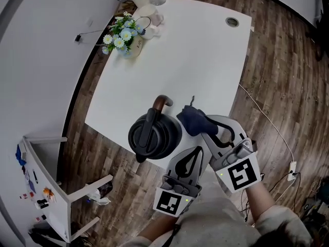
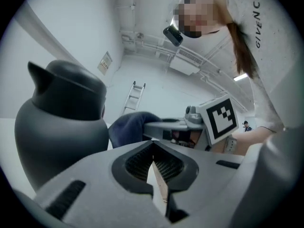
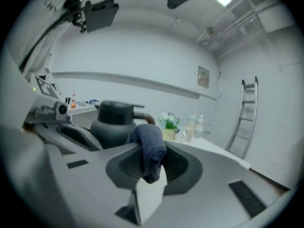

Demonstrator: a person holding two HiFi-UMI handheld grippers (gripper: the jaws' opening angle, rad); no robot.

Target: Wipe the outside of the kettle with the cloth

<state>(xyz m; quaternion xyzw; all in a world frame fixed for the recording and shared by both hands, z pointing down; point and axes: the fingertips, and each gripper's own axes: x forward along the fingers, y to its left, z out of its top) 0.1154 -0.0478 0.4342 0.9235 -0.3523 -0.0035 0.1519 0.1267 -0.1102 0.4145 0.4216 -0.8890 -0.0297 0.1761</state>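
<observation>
A black kettle with a curved handle stands on the white table, close to its near edge. My right gripper is shut on a dark blue cloth, which hangs bunched just right of the kettle's body; I cannot tell whether they touch. In the right gripper view the cloth drapes over the jaws, with the kettle behind it. My left gripper sits just off the table edge, near the kettle, jaws shut with nothing between them. The left gripper view shows the kettle at left and the cloth beside it.
A pot of flowers and several cups and bottles stand at the table's far corner. A cable port is set in the far right corner. A white shelf unit stands on the wooden floor at left; cables trail at right.
</observation>
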